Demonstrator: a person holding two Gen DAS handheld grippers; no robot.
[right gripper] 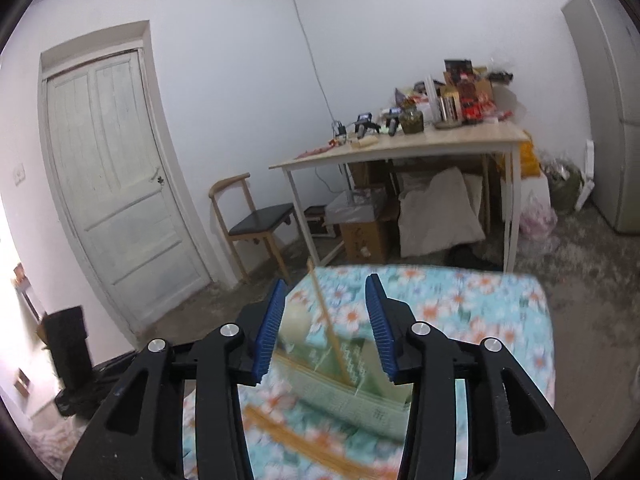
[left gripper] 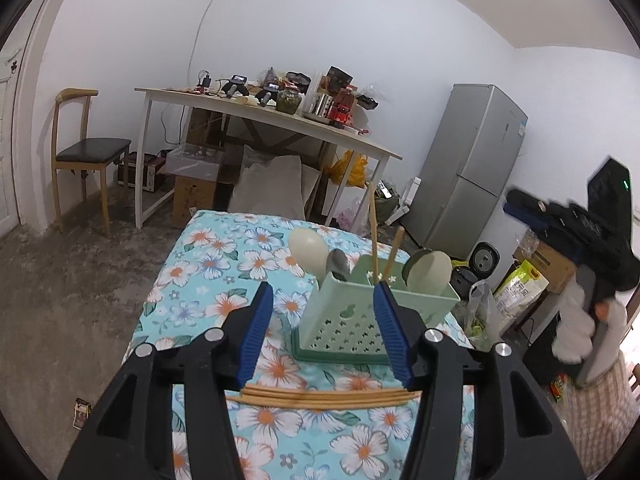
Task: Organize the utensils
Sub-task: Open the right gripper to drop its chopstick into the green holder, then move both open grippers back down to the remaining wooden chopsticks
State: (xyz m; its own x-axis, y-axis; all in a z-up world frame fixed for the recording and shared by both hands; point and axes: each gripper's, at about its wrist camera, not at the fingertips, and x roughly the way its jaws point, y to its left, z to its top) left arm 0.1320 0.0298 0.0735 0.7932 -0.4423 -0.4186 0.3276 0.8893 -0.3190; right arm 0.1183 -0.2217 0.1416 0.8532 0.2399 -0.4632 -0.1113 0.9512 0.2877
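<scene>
No legible text; sticker on fridge [left gripper: 522, 130] and print on cardboard box [right gripper: 362, 240] too blurred.

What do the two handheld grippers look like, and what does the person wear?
Each gripper, left and right, has black plastic fingers, ribbed blue pads and silver round bolts. No cables show. The person wears a fluffy white sleeve and checked fabric.

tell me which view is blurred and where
Right wrist view: motion blur smears the cloth, holder and chopsticks, while the claw stays sharp. Left wrist view: sharp on the holder; only the right claw is smeared.
</scene>
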